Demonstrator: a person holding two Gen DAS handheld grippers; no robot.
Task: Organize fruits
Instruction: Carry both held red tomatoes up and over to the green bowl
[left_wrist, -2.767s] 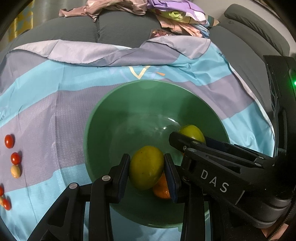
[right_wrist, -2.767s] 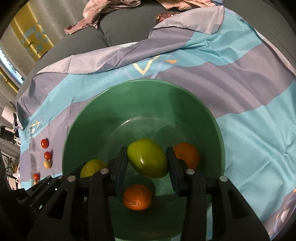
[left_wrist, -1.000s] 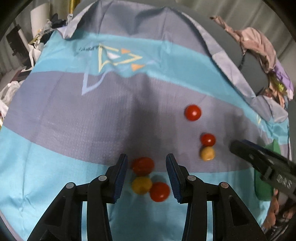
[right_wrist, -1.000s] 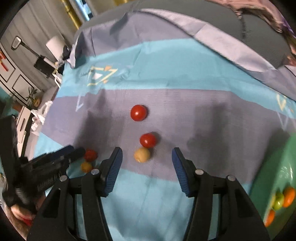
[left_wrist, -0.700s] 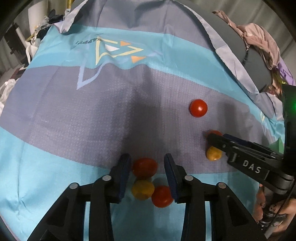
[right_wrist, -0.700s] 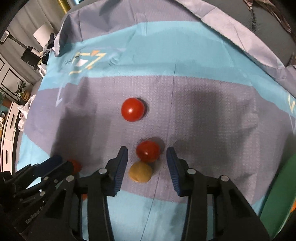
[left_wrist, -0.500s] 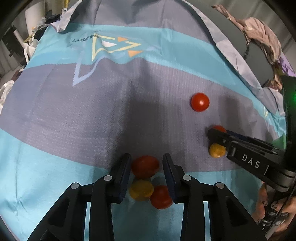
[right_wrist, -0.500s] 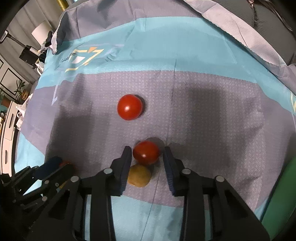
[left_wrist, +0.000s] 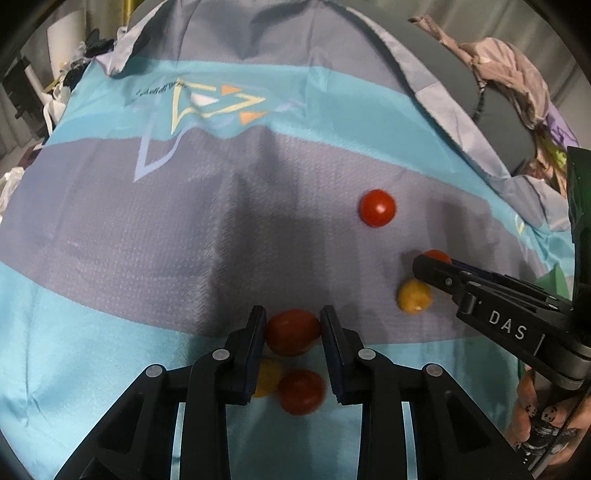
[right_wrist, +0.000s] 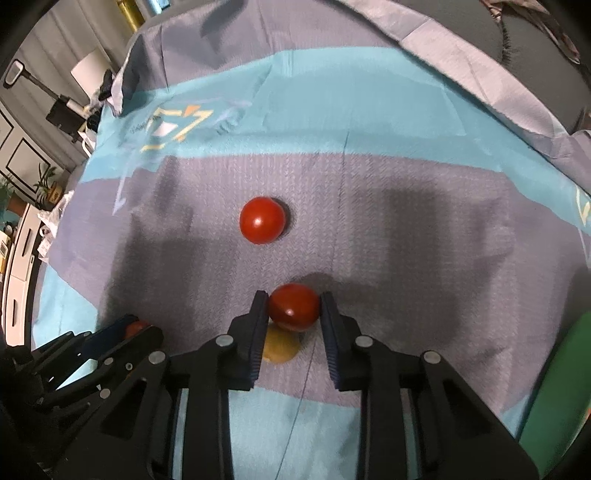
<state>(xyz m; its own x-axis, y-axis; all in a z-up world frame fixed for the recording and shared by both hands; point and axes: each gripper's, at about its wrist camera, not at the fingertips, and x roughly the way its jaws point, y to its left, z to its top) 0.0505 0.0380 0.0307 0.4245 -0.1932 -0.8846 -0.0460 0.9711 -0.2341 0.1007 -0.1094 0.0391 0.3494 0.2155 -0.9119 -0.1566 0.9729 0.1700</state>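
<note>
Several cherry tomatoes lie on a blue-and-grey striped cloth (left_wrist: 147, 229). My left gripper (left_wrist: 293, 318) points steeply down, its jaws closing, pads pressing on a red tomato (left_wrist: 293, 332). Right below it sit a yellow tomato (left_wrist: 267, 382) and another red tomato (left_wrist: 301, 391). My right gripper (right_wrist: 293, 300) is shut on a second red tomato (right_wrist: 293, 308), with a yellow tomato (right_wrist: 280, 349) touching it from behind. One loose red tomato (right_wrist: 262, 220) rests farther out, apart from both. In the left wrist view the right gripper (left_wrist: 424, 264) reaches in from the right.
The green bowl's rim (right_wrist: 565, 369) shows at the right edge. A grey sofa with piled clothes (left_wrist: 517, 81) lies beyond the cloth. Furniture and clutter (right_wrist: 62, 110) stand past its left edge. A hand (left_wrist: 539, 417) grips the right tool.
Both grippers left the green bowl and came down over the tomatoes on the cloth. Over the last second both jaws narrowed until each pair of pads met a red tomato.
</note>
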